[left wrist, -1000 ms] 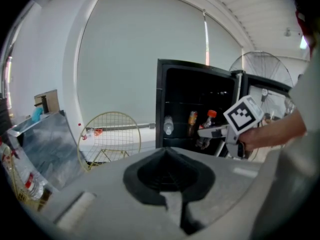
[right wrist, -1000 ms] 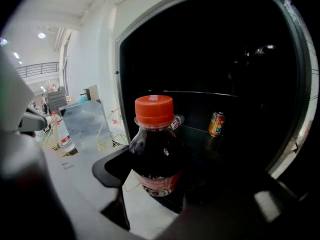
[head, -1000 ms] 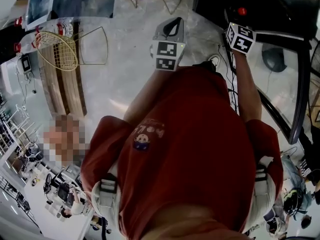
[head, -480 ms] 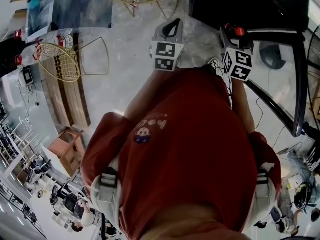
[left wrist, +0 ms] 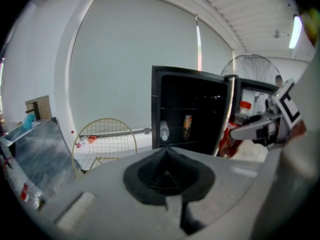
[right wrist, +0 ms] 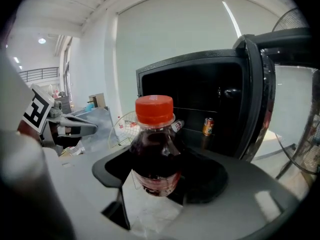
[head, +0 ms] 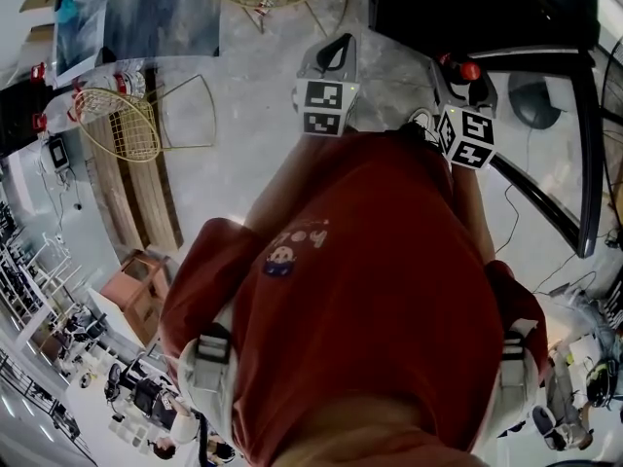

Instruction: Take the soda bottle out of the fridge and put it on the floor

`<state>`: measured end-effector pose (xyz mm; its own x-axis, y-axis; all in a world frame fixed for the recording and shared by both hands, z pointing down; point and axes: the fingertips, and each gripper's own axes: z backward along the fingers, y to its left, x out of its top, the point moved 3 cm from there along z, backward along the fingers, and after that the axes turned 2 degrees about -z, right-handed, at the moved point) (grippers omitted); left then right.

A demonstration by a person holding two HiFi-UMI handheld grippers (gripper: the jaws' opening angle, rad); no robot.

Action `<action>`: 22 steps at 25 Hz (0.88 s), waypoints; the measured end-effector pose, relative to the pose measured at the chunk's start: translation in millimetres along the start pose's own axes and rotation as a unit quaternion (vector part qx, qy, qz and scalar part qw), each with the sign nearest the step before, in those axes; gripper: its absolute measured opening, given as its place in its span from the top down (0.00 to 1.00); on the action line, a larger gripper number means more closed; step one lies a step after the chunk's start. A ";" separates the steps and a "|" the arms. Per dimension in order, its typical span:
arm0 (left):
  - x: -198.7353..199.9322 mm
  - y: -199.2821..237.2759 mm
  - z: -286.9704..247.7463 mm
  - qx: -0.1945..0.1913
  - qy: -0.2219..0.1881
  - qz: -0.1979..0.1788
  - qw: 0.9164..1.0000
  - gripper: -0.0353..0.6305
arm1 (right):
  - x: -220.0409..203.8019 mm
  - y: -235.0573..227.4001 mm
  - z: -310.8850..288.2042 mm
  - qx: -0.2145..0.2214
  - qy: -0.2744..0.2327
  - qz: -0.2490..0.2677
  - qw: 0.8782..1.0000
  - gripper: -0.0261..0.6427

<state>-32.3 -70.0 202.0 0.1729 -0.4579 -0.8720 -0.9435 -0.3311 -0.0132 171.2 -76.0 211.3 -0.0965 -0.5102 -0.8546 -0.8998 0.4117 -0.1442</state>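
A soda bottle (right wrist: 154, 144) with dark drink and a red cap stands upright between the jaws of my right gripper (right wrist: 165, 184), which is shut on its body. In the head view that right gripper (head: 459, 90) carries the bottle (head: 470, 70) just in front of the black fridge (head: 467, 8), outside its opening. The fridge's glass door (right wrist: 260, 84) hangs open to the right. My left gripper (head: 336, 52) is held over the grey floor, left of the fridge. Its dark pads (left wrist: 167, 176) are shut together with nothing between them.
A can (left wrist: 187, 125) and a small water bottle (left wrist: 164, 130) sit on a shelf inside the fridge. Round wire-mesh chairs (head: 112, 110) and a wooden bench (head: 131, 183) stand to the left. Cables (head: 443, 154) run over the floor by the fridge. A fan (left wrist: 252, 69) rises behind the fridge.
My right gripper has drawn back from the fridge toward the person with the soda bottle in it, and the red cap now shows in the head view. The left gripper has barely moved.
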 end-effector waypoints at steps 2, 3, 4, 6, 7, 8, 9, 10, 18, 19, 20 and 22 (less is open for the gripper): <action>-2.6 1.8 1.7 0.003 0.000 0.001 1.000 0.95 | -1.6 3.4 -1.9 0.005 0.000 0.002 1.000 0.51; -3.9 2.1 2.7 0.004 0.001 0.001 1.000 0.95 | -2.3 4.7 -2.8 0.007 0.001 0.003 1.000 0.51; -4.5 1.3 3.9 0.005 0.002 0.001 1.000 0.95 | -2.4 5.2 -2.7 0.008 0.001 0.003 1.000 0.51; -3.5 -1.4 6.4 0.007 0.002 0.002 1.000 0.95 | -0.3 4.0 -0.9 0.010 0.000 0.004 1.000 0.51; -2.4 -2.2 7.5 0.008 0.002 0.003 1.000 0.95 | 1.3 3.3 -0.5 0.010 0.000 0.004 1.000 0.51; -1.5 -2.4 8.6 0.011 0.002 0.004 1.000 0.95 | 2.4 2.7 -0.7 0.011 0.000 0.005 1.000 0.51; -1.0 -2.4 9.6 0.013 0.002 0.004 1.000 0.95 | 3.1 2.2 -1.2 0.012 0.000 0.006 1.000 0.51; -0.9 -2.6 10.7 0.015 0.002 0.005 1.000 0.95 | 3.4 1.9 -1.6 0.014 -0.001 0.007 1.000 0.51; -13.7 -8.6 22.3 0.037 0.006 0.011 0.999 0.95 | -6.9 7.6 -4.8 0.040 0.002 0.016 0.999 0.51; -14.7 -9.4 23.9 0.040 0.005 0.012 0.999 0.95 | -7.3 9.2 -4.7 0.044 0.001 0.019 0.999 0.51; -15.6 -10.4 25.4 0.043 0.005 0.014 0.999 0.95 | -7.5 10.5 -4.3 0.047 0.000 0.022 0.999 0.51; -17.3 -13.0 28.5 0.049 0.003 0.019 0.999 0.95 | -7.0 11.9 -4.2 0.052 -0.004 0.028 0.998 0.51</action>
<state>-31.1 -34.2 203.3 0.1378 -0.4740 -0.8697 -0.9726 -0.2307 -0.0284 159.3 -70.7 217.6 -0.1413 -0.4779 -0.8670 -0.8445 0.5152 -0.1463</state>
